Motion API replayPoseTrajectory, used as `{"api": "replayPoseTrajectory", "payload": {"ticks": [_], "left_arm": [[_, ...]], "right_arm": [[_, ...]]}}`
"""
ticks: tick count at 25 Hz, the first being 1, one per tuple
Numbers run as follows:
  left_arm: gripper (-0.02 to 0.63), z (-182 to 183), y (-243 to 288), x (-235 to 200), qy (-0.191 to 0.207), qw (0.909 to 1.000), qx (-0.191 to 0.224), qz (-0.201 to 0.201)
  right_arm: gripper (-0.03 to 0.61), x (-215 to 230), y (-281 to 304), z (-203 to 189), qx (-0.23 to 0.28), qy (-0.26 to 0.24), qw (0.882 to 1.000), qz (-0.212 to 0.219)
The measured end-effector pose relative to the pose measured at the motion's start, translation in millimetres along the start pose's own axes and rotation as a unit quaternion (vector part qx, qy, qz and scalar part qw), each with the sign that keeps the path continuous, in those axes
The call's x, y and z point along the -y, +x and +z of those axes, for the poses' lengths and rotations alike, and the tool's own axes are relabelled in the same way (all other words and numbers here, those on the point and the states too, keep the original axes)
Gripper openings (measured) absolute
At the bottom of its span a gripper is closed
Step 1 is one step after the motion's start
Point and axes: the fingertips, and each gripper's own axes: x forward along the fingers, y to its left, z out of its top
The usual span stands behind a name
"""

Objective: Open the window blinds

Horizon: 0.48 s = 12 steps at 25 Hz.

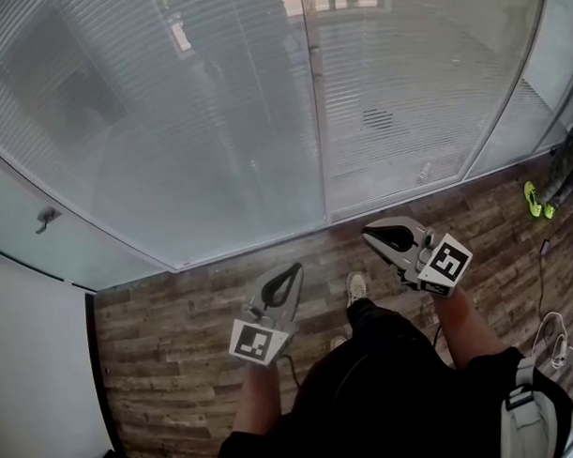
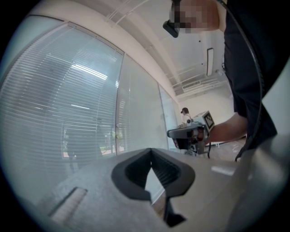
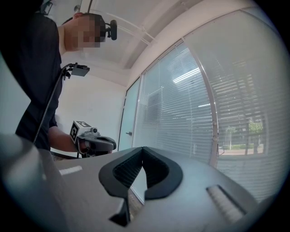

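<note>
The window blinds [image 1: 177,126] hang behind tall glass panes, their slats lying almost flat against the glass so it looks grey. A second blind section [image 1: 404,96] fills the pane right of the upright frame bar [image 1: 318,121]. My left gripper [image 1: 293,269] is held low in front of the left pane, apart from the glass, with its jaws shut and nothing in them. My right gripper [image 1: 369,234] points at the base of the right pane, also shut and empty. In the left gripper view the blinds [image 2: 68,113] fill the left side beyond the closed tips [image 2: 151,150]. The right gripper view shows the blinds [image 3: 181,104] beyond its closed tips [image 3: 143,148].
Wood-pattern floor [image 1: 170,351] runs along the window's bottom rail [image 1: 258,246]. A glass door with a handle [image 1: 48,217] stands at the left. Yellow-green objects [image 1: 536,199] and white cables [image 1: 550,336] lie on the floor at the right. The person's shoe [image 1: 357,288] is between the grippers.
</note>
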Motion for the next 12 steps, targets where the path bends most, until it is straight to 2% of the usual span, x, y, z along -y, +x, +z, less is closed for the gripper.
{"api": "replayPoseTrajectory", "payload": {"ticks": [6,12], "left_arm": [[0.005,-2,13,-11,0.008,0.9999,-0.009,-0.002],[0.005,-8,32,-29,0.005,0.9996,-0.028,0.008]], "right_arm": [[0.006,23,11,-5,0.018,0.012,1.0,-0.003],[0.006,49,31,-17,0.015,0.021,1.0,0.009]]}}
